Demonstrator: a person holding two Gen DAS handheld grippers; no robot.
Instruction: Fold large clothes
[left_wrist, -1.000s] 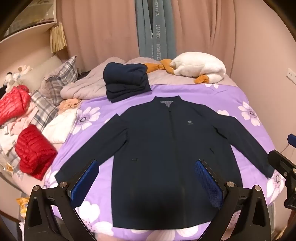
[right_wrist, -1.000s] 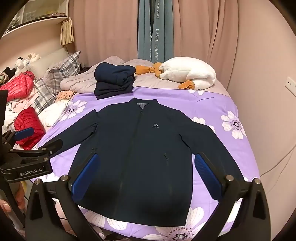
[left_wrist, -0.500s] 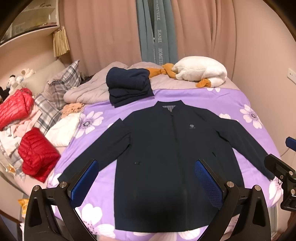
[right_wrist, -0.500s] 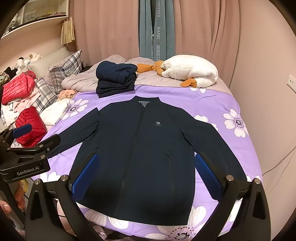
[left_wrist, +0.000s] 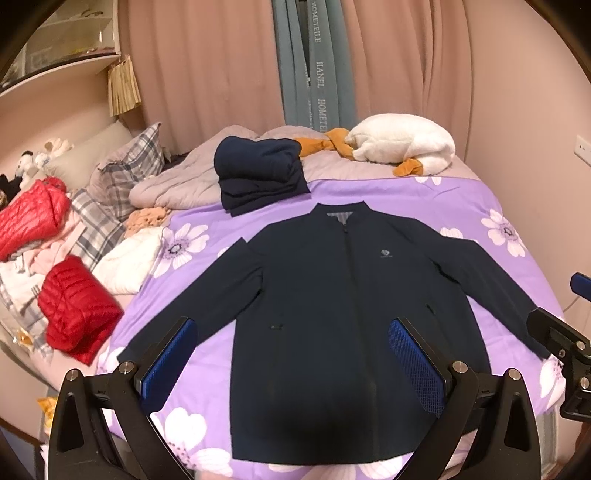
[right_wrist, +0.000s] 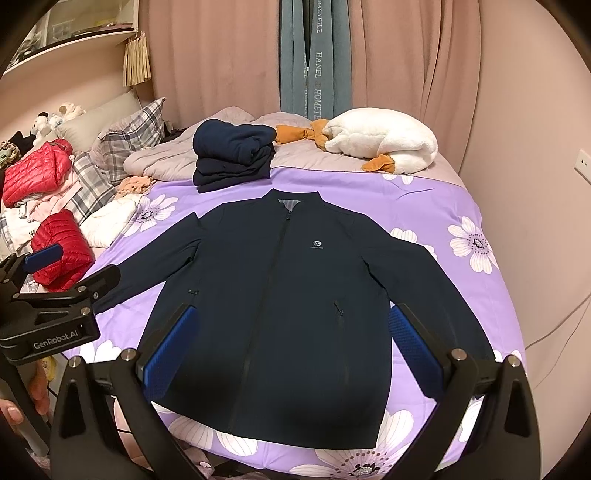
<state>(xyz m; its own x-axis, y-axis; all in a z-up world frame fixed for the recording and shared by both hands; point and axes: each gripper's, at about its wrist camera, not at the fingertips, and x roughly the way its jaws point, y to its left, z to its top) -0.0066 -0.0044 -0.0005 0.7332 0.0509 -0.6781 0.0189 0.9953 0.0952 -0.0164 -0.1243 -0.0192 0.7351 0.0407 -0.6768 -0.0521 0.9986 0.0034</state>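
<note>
Black left gripper (left_wrist: 295, 363) and right gripper (right_wrist: 295, 352), blue pads, silver screws.

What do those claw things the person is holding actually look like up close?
Each claw, the left claw and the right claw, is a matte black frame with two angled fingers, silver screw heads at the joints and textured blue pads inside. White "GenRobot.AI" lettering marks the left claw's black body.

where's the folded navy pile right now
The folded navy pile sits at the far end of the bed, just beyond the spread jacket collar, left of the white plush goose.
</note>
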